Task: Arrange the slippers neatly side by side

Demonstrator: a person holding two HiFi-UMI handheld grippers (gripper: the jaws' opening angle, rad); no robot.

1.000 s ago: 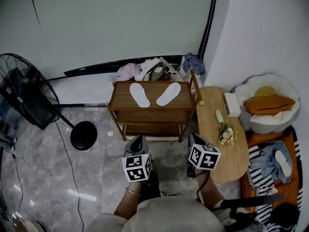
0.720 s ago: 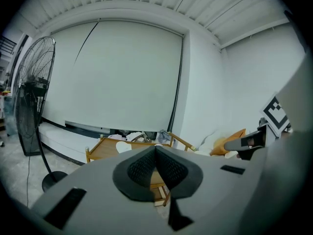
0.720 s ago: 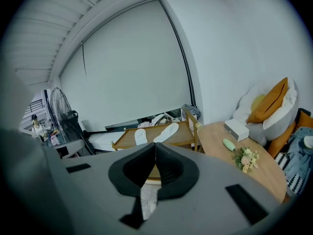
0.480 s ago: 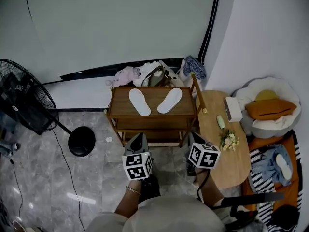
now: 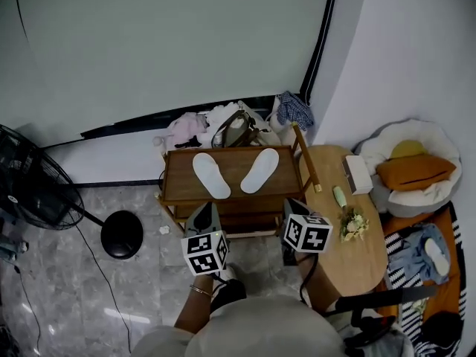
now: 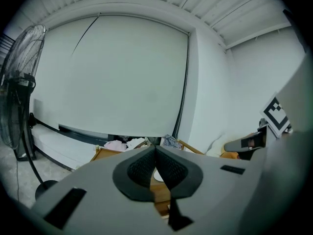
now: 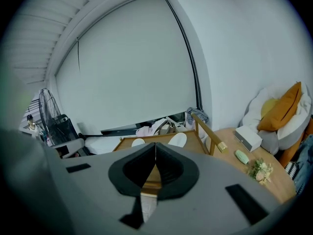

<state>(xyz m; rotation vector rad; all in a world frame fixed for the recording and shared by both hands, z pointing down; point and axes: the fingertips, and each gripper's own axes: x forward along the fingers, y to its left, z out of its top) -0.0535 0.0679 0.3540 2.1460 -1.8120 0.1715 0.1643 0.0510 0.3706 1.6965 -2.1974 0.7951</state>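
Two white slippers lie soles-up on the top of a low wooden rack (image 5: 178, 184), splayed apart in a V: the left slipper (image 5: 211, 175) and the right slipper (image 5: 259, 170). My left gripper (image 5: 206, 213) hovers just in front of the rack's near edge, jaws shut with nothing between them (image 6: 155, 149). To its right, by the rack's front right corner, my right gripper (image 5: 290, 206) is likewise shut and empty (image 7: 155, 149). In the right gripper view both slippers (image 7: 178, 139) show beyond the jaws. Neither gripper touches a slipper.
A standing fan (image 5: 30, 192) and its round base (image 5: 121, 234) are on the left. An oval wooden table (image 5: 327, 229) with a white box (image 5: 358, 175) and flowers (image 5: 352, 223) stands right of the rack. Clothes and a bag (image 5: 230, 125) are piled behind it.
Both grippers have moved forward toward the rack, which now sits closer below them. The slippers have not moved. Both jaws stay shut.
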